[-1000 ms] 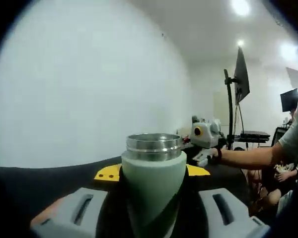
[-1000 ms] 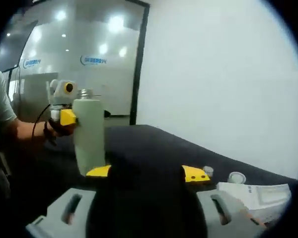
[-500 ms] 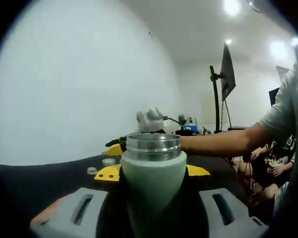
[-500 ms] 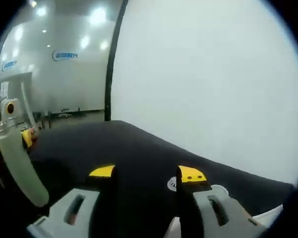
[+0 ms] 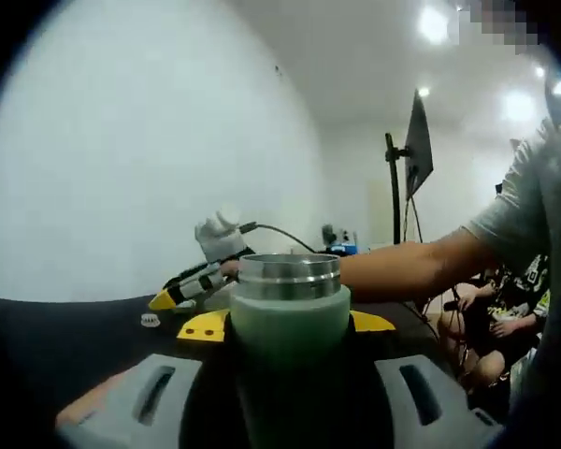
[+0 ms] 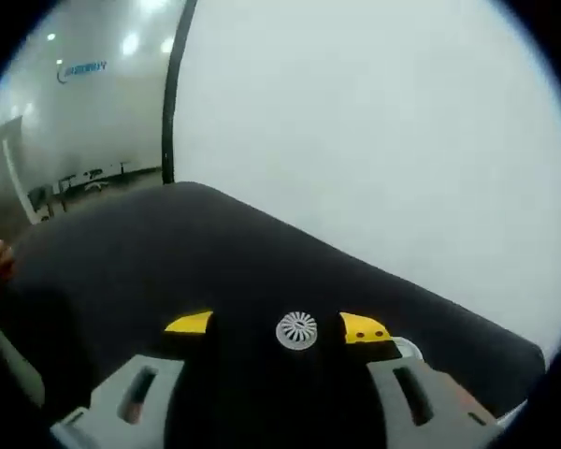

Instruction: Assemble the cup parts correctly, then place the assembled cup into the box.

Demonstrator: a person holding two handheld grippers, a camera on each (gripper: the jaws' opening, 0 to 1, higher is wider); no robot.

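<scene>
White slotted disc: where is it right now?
In the right gripper view, the white slotted disc lies on the black table, between the right gripper's open yellow-tipped jaws.

Left hand-held gripper [image 5: 288, 327] clamped, right hand-held gripper [image 6: 279, 329] parted

Grey short sleeve [image 5: 528, 201] — grey fingers [image 5: 150, 398], yellow-tipped, slotted.

Pale green cup body [image 5: 290, 323] with silver rim, white ribbed disc [image 6: 296, 330], black table [image 6: 168, 253].
</scene>
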